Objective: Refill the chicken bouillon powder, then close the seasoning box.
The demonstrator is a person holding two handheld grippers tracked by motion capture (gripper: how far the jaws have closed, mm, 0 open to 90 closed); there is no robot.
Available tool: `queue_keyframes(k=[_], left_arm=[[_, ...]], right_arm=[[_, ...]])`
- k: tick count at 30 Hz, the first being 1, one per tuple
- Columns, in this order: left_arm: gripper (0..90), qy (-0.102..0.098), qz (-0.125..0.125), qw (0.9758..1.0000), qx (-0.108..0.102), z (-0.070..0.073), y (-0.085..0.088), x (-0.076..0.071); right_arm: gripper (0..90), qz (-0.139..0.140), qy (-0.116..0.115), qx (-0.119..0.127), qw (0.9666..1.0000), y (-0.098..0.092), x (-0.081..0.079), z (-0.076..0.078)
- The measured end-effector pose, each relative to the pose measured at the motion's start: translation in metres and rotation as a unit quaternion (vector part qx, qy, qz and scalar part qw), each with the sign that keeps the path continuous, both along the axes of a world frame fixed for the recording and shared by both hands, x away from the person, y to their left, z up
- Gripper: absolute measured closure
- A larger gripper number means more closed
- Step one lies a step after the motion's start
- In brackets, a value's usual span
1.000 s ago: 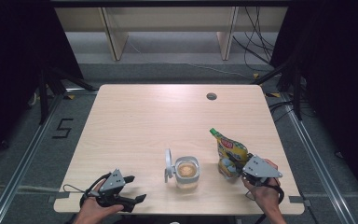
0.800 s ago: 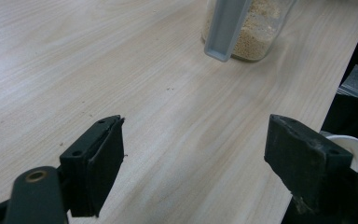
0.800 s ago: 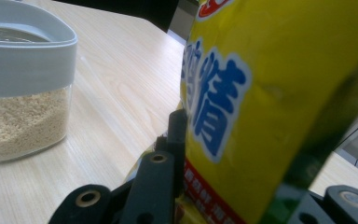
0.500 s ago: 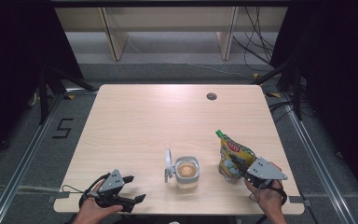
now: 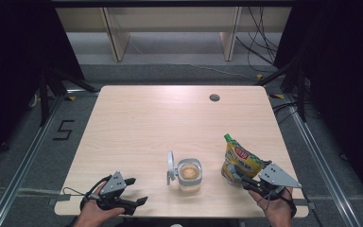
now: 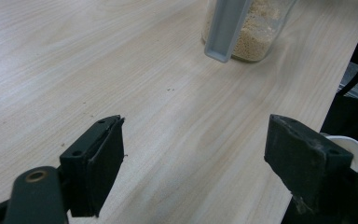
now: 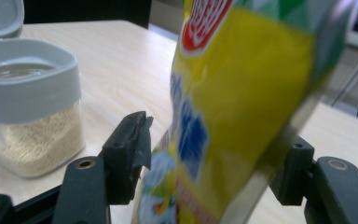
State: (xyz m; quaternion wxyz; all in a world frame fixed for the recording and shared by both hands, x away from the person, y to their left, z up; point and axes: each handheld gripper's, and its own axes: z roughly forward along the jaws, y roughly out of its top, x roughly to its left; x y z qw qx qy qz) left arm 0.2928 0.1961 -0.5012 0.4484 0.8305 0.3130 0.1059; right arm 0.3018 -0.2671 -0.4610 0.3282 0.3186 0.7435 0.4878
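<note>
High view — one jar [image 5: 189, 174]; one pouch [image 5: 240, 161]; two hand-held grippers.

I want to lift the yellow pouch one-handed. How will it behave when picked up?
The yellow pouch looks like soft, glossy film, so it will probably flex and may slip between the right tool jaws. It leans, green cap high, so it seems apt to tip. It looks plump, so likely not light.

pouch [image 7: 242, 107] blurred, top cropped, jar [image 6: 256, 28] top cut off
</note>
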Motion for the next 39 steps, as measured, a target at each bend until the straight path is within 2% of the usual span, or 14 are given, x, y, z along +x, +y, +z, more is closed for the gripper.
queue_keyframes(k=[1, 2, 5, 7, 8, 11, 14, 15, 17, 19, 21, 25, 29, 39], left_arm=[[19.3, 0.0, 0.0, 1.0, 0.0, 0.0, 0.0, 0.0], [19.3, 0.001, 0.0, 1.0, 0.002, 0.0, 0.0, 0.0], [19.3, -0.001, 0.001, 1.0, -0.005, -0.001, -0.001, 0.0], [19.3, -0.001, 0.004, 0.9999, -0.009, -0.001, -0.002, 0.0], [19.3, -0.002, 0.003, 1.0, 0.005, -0.001, 0.0, 0.001], [19.3, 0.0, 0.004, 1.0, 0.0, -0.001, 0.0, 0.001], [19.3, -0.002, 0.002, 1.0, -0.003, -0.001, 0.0, 0.001], [19.3, -0.007, -0.005, 0.9999, 0.006, 0.0, 0.001, 0.002], [19.3, -0.006, -0.002, 1.0, -0.006, -0.001, 0.001, 0.002], [19.2, 0.002, 0.006, 1.0, -0.003, 0.0, 0.002, 0.002], [19.3, -0.002, 0.004, 1.0, -0.004, 0.0, 0.003, 0.003], [19.3, 0.002, 0.007, 1.0, 0.006, 0.0, 0.004, 0.004], [19.3, -0.003, 0.003, 1.0, -0.005, 0.0, 0.002, 0.004], [19.3, 0.002, 0.004, 1.0, 0.0, 0.001, 0.002, 0.003]], right_arm=[[38.0, -0.01, 0.01, 0.005, 0.9999, 0.0, -0.003, -0.001], [37.0, -0.016, 0.003, 0.011, 0.9998, -0.001, -0.004, -0.002], [34.7, -0.014, 0.01, 0.003, 0.9998, -0.004, -0.007, -0.002], [32.9, -0.018, 0.02, 0.005, 0.9996, -0.006, -0.009, -0.002], [31.5, -0.025, 0.046, 0.02, 0.9984, -0.004, -0.013, -0.002], [30.5, -0.036, 0.05, 0.024, 0.9978, -0.008, -0.018, -0.003], [28.1, -0.039, 0.065, 0.038, 0.9964, -0.01, -0.023, -0.004], [26.4, -0.04, 0.064, 0.035, 0.9965, -0.011, -0.023, -0.004], [26.2, -0.031, 0.079, 0.039, 0.9957, -0.011, -0.027, -0.004], [24.7, -0.033, 0.074, 0.022, 0.9965, -0.011, -0.03, -0.005], [23.9, -0.038, 0.096, 0.034, 0.9941, -0.008, -0.035, -0.006], [23.5, -0.034, 0.104, 0.017, 0.9938, -0.011, -0.037, -0.008], [23.7, -0.03, 0.125, 0.017, 0.9916, -0.011, -0.04, -0.011], [23.6, -0.026, 0.137, 0.005, 0.9903, -0.005, -0.048, -0.013]])
